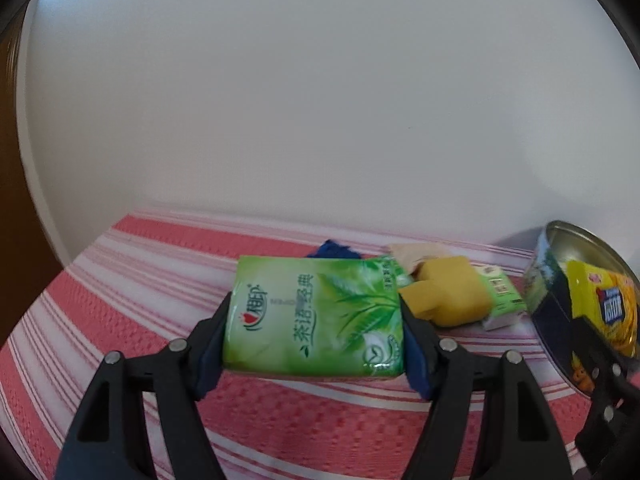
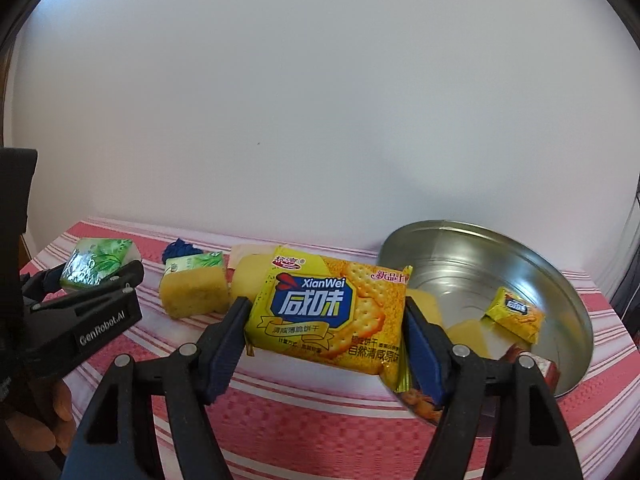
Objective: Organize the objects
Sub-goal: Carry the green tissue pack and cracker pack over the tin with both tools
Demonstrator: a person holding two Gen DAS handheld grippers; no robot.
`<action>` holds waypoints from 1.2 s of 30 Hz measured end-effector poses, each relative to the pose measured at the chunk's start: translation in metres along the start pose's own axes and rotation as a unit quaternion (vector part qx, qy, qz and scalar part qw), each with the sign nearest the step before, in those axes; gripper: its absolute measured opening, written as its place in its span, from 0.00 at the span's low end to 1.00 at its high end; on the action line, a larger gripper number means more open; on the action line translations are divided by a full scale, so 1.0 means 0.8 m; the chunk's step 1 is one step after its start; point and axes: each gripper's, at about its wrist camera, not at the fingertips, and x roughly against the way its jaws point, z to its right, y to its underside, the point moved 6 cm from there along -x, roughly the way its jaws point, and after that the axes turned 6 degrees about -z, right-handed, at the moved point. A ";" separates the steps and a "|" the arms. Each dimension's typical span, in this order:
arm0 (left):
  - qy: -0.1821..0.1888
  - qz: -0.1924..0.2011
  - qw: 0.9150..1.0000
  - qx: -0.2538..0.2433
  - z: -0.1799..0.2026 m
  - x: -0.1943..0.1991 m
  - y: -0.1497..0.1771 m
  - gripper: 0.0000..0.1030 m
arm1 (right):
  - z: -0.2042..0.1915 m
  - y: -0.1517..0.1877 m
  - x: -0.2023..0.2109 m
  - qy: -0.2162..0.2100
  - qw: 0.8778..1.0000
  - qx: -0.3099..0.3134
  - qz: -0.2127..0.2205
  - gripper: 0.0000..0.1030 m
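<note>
Nearest the lens, the left gripper (image 1: 314,346) clamps a green tissue pack (image 1: 314,314) by its two short ends, lifted clear of the pink-striped tablecloth (image 1: 132,280). The right gripper (image 2: 325,346) pinches a yellow cracker packet (image 2: 328,312) the same way, raised near the right edge of the table beside the open round tin (image 2: 480,256). Both gripper pairs stand fairly wide, pads pressed on the packs.

Both loads look light. The tissue pack is probably soft and will squash; the packet's glossy film looks slippery and its crackers brittle — a gentle hold across the flat sides seems wisest.

Further back, toward the table's far edge, lie a yellow sponge (image 2: 194,290), a second small green pack (image 2: 196,262), a dark blue bundle (image 2: 180,249) and a pale wrapper (image 1: 412,254). Inside the tin sits a small yellow packet (image 2: 516,314) — plausibly where the snacks belong.

Beyond the far edge rises a plain white wall (image 1: 320,100).
</note>
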 end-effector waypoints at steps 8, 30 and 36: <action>0.015 0.017 0.999 -0.029 0.028 0.010 0.007 0.70 | 0.023 -0.001 0.011 0.008 1.000 -0.005 0.012 0.73; 0.001 0.022 0.999 -0.031 0.055 0.019 0.015 0.70 | 0.046 -0.012 0.051 0.017 0.998 -0.018 0.058 0.73; 0.004 0.032 0.999 -0.033 0.067 0.031 0.013 0.70 | 0.050 -0.015 0.059 0.020 0.997 -0.016 0.067 0.73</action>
